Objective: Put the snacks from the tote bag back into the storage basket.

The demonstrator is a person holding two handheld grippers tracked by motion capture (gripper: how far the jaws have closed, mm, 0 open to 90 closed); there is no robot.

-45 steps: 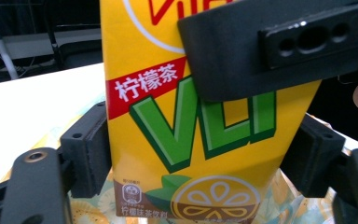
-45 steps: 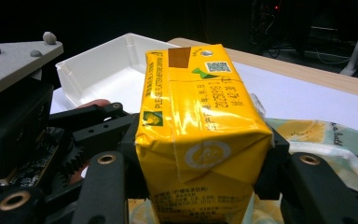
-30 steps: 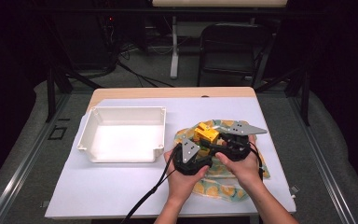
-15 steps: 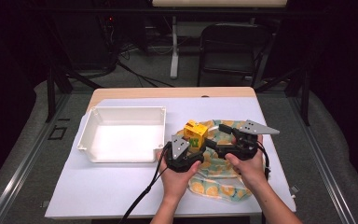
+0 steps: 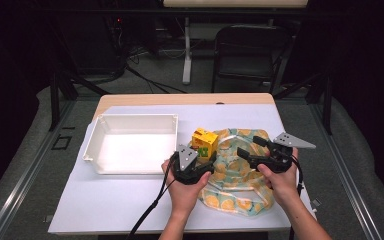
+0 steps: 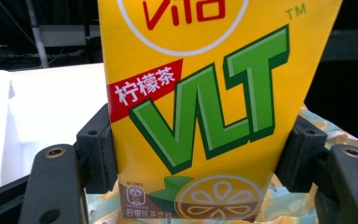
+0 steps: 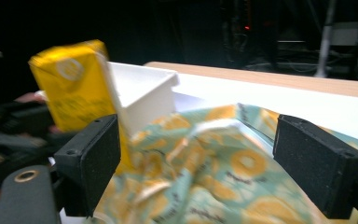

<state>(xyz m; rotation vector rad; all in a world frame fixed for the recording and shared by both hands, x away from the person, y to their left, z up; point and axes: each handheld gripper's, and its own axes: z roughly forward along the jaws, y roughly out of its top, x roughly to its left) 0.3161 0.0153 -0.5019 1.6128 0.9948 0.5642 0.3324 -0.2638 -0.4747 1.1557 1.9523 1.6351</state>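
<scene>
Left gripper: clamped across the width of the lemon tea carton, one pad on each side wall. I read this hold as a carry grip, kept low on the carton so that it stays upright and the printed face points back at my camera.
Carton position: upright between my left jaws, at the near-left edge of the patterned bag and just beside the right wall of the white bin. Whether its base touches the bag or hangs just clear of it, I cannot tell.
Carton print: in the left gripper view the carton shows "Vita" in red, cut off at the top, big green letters "VLT" with a small "TM", a red band with the Chinese characters 柠檬茶, and a lemon slice on a brown strip at the bottom. The small print there is too fine for me to read.
Right gripper: jaws stand apart with nothing pressed between them; they have just been opening. It hovers over the bag, and I judge that it has let go of the crumpled film.
Patterned bag: teal with orange citrus rings, lying rumpled on the white sheet; its lettering is blurred.
White bin: empty, likely where the carton is headed.
Table: bare wood strip at the far edge.
</scene>
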